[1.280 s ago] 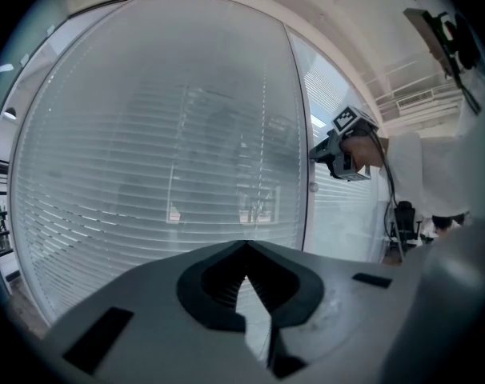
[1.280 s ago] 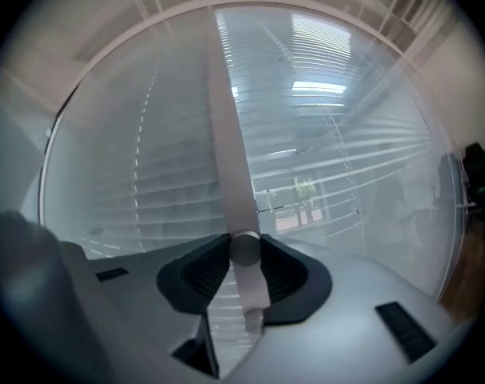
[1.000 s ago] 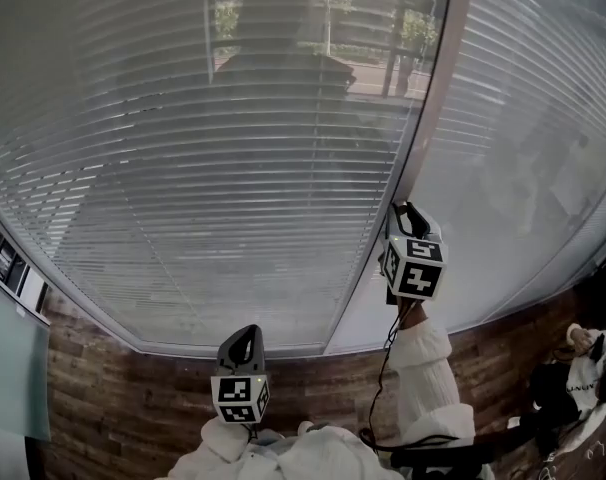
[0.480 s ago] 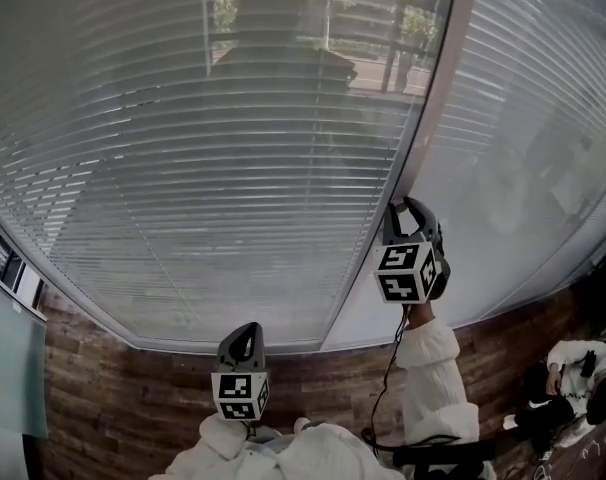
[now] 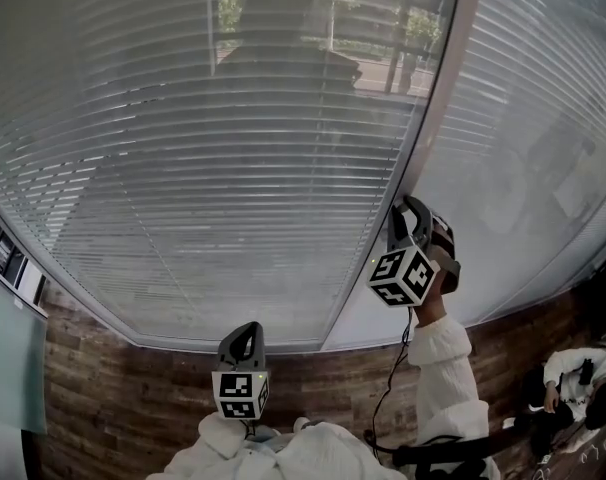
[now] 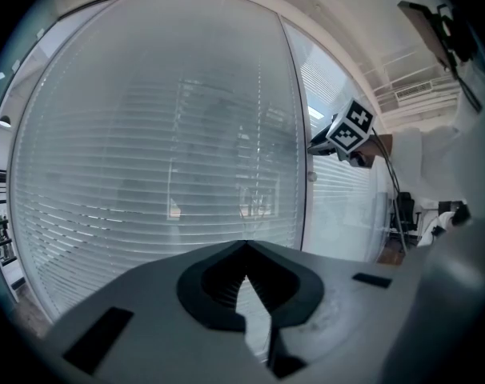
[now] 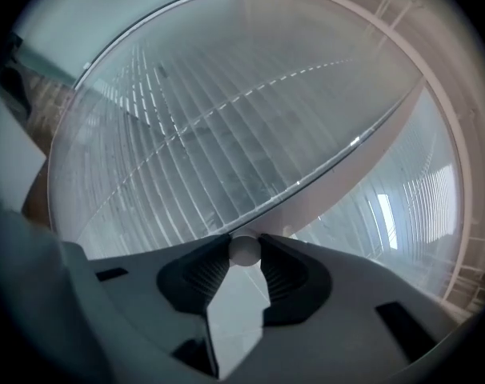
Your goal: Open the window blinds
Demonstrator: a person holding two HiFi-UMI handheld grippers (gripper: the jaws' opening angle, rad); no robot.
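**Shallow pinch on a round knob: slip risk in the twist**

Closed with the right gripper [image 5: 413, 218] on a small white knob [image 7: 244, 250], caught only at the very tips of the pads, jaws partway apart around it. Straight ahead of that gripper: the pale frame post [image 5: 428, 128] carrying the knob. To the gripper's left, and again beyond the post to its right: the blinds [image 5: 233, 168], slats tilted mostly shut, with only dim shapes of the outdoors showing through. Judged as mid-step, turning the knob to tilt the slats, with little opening to show yet.

Most likely failure: slipping off. Small, round and smooth-looking, and held at the fingertips rather than deep in the ribbed pads, so liable to roll out of the pinch under any twist off the knob's own axis. Under too light a squeeze, liable to skid round without turning anything. Forcing past an end stop could strain the mechanism. Turning the wrong way could shut the slats tighter. Cannot tell from here which way opens.

Left gripper [image 6: 245, 254]: jaws together, nothing held, low and well off to the right gripper's left, apart from the glass. Little hazard there beyond drifting forward into the pane.
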